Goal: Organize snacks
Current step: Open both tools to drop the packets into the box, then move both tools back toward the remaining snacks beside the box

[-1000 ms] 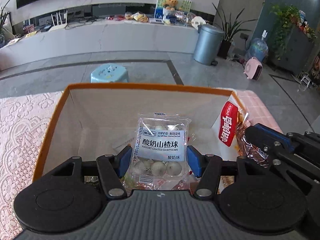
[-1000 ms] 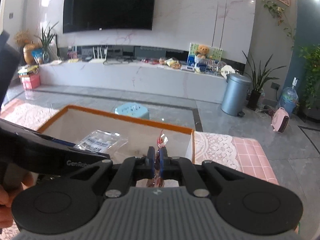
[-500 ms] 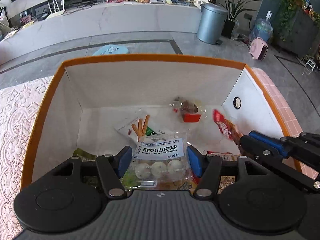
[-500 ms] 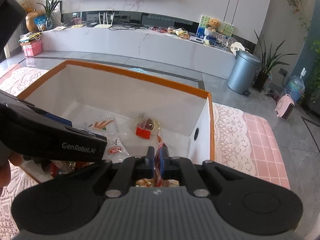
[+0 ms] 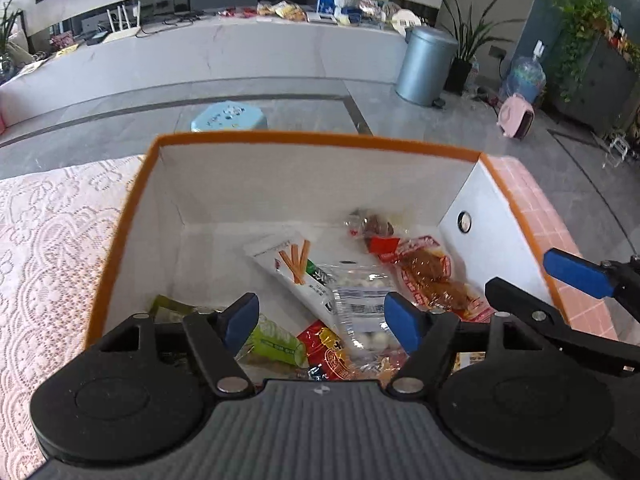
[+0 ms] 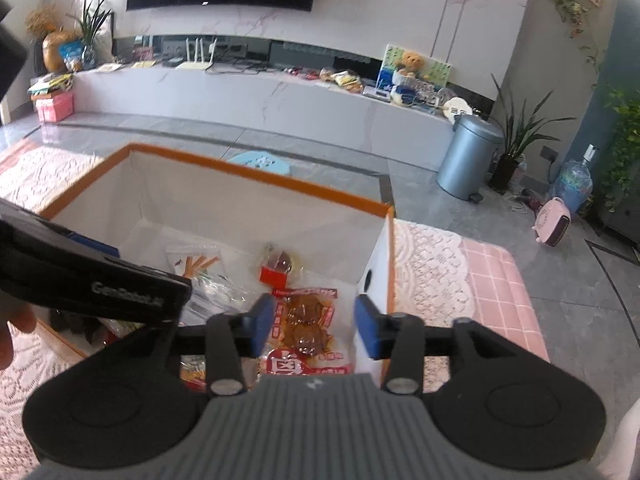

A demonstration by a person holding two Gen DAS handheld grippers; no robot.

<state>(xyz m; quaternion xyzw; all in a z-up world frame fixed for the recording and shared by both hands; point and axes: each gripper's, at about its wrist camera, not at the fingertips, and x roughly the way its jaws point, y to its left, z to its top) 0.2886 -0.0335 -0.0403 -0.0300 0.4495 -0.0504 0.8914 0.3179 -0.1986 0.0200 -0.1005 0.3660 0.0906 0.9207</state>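
Above the orange-rimmed white cardboard box, both the left gripper and right gripper hang with fingers spread wide, holding nothing.

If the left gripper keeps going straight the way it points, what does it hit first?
Most likely the clear pack of white balls lying in the box, right between the open left gripper fingers. Depth is hard to judge.

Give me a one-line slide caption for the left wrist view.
Left gripper, jaws open, above the orange-rimmed white cardboard box where the clear packet of white yogurt-coated balls lies among other snacks.
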